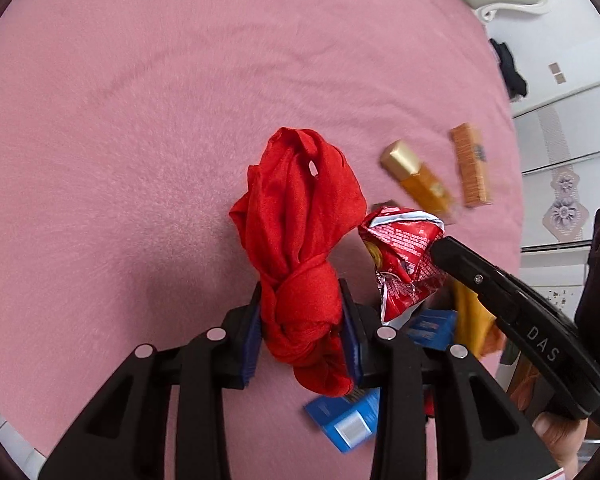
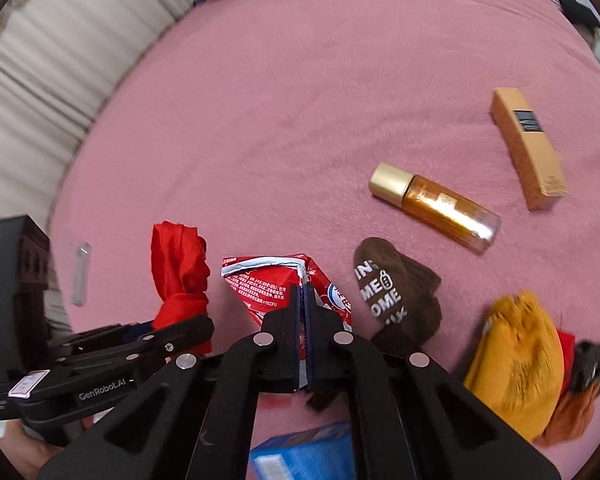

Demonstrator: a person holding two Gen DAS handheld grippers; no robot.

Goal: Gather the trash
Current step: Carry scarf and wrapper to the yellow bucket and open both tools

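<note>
My left gripper (image 1: 302, 312) is shut on the knot of a red plastic bag (image 1: 300, 216) and holds it above the pink bed; the bag also shows in the right wrist view (image 2: 180, 276). My right gripper (image 2: 304, 292) is shut on a crushed red carton (image 2: 260, 284), held close beside the bag. In the left wrist view the carton (image 1: 404, 256) hangs from the right gripper's fingers (image 1: 460, 260) just right of the bag.
On the pink bedspread (image 2: 280, 120) lie an amber bottle with a gold cap (image 2: 436, 204), a tan box (image 2: 528, 148), a brown sock (image 2: 396, 296), a yellow plush item (image 2: 516, 360) and a blue box (image 2: 300, 456). A small clear tube (image 2: 80, 268) lies at left.
</note>
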